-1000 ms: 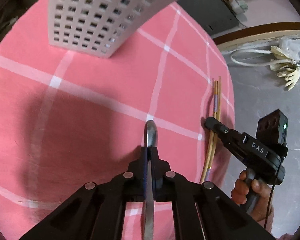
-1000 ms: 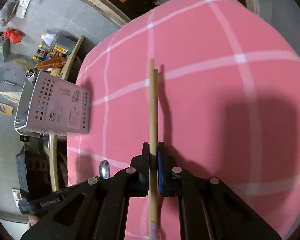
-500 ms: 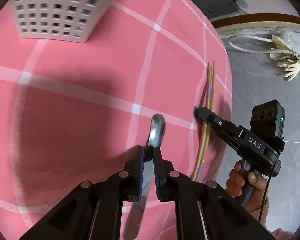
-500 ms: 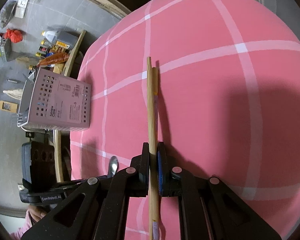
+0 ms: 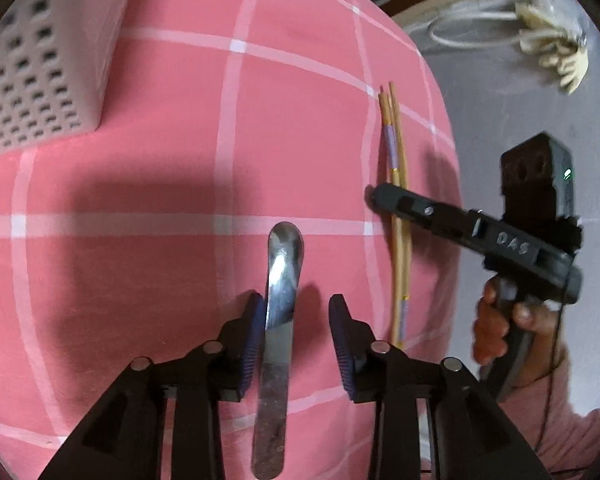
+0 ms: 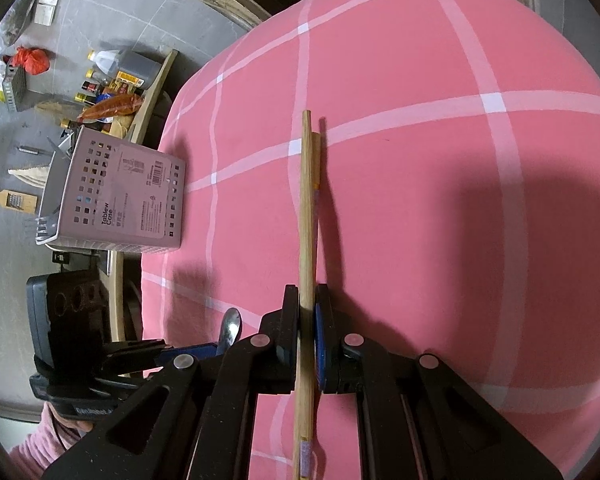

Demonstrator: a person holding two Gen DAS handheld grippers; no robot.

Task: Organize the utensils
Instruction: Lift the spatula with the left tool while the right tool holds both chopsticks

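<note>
In the left wrist view, one perforated basket stands far left on the pink cloth. The left gripper, fingers spread wide, straddles one spoon lying flat. Only the right wrist view shows the right gripper clamped on two chopsticks.

Counting the things on the pink cloth

There is one metal spoon, two wooden chopsticks side by side, one white basket with holes, and two black grippers, one in each hand.
</note>
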